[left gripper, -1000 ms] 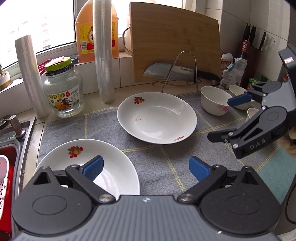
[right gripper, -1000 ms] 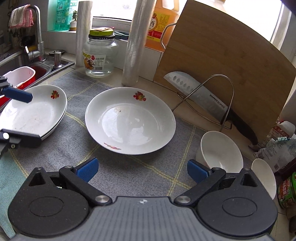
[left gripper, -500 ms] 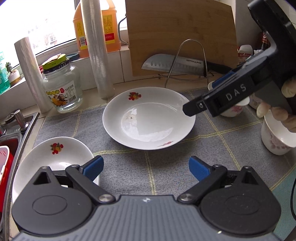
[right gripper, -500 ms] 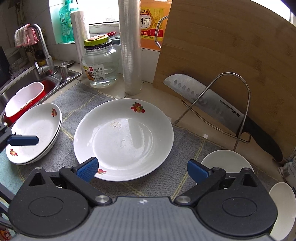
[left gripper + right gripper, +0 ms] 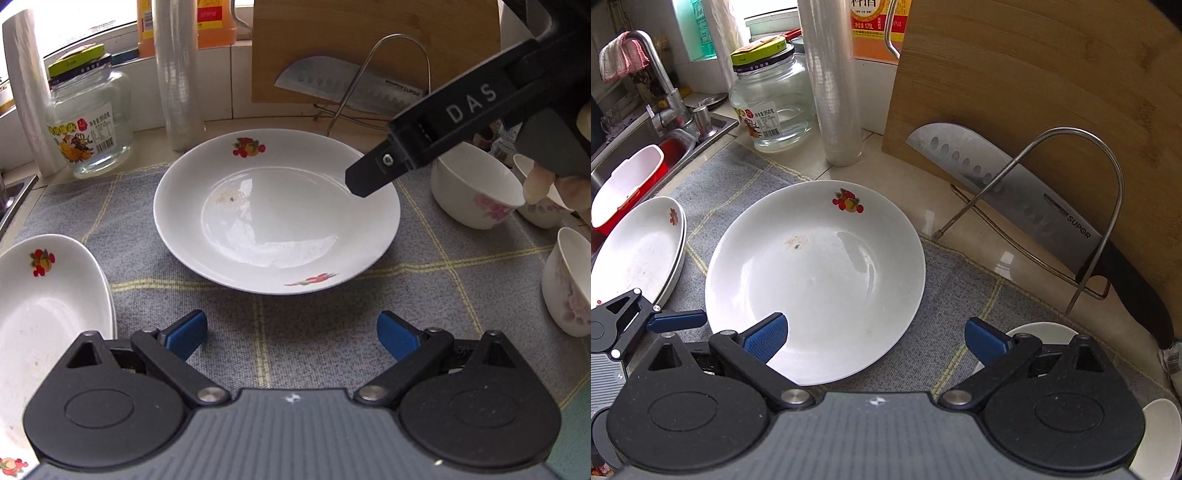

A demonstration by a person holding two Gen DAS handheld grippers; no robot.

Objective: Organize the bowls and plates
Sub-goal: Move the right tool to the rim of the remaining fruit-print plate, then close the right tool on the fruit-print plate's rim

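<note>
A white plate with fruit prints (image 5: pixel 277 210) lies on the grey mat, also in the right wrist view (image 5: pixel 816 277). A stack of like plates (image 5: pixel 48 306) sits at the left, near the sink (image 5: pixel 639 247). White bowls (image 5: pixel 476 184) stand at the right; one bowl (image 5: pixel 1038 332) lies under the right finger. My left gripper (image 5: pixel 291 336) is open and empty, just short of the plate's near edge. My right gripper (image 5: pixel 875 336) is open and empty, its left pad over the plate's right rim; its finger (image 5: pixel 413 155) shows above the plate.
A glass jar (image 5: pixel 772 99), a cling film roll (image 5: pixel 831 81) and an oil bottle stand at the back. A cutting board (image 5: pixel 1034 92) leans on the wall with a cleaver (image 5: pixel 1004 188) in a wire stand. A red basket (image 5: pixel 628 181) sits in the sink.
Both grippers have moved in toward the middle plate. The right gripper has come forward and down over the plate's right rim. Both stay open.
</note>
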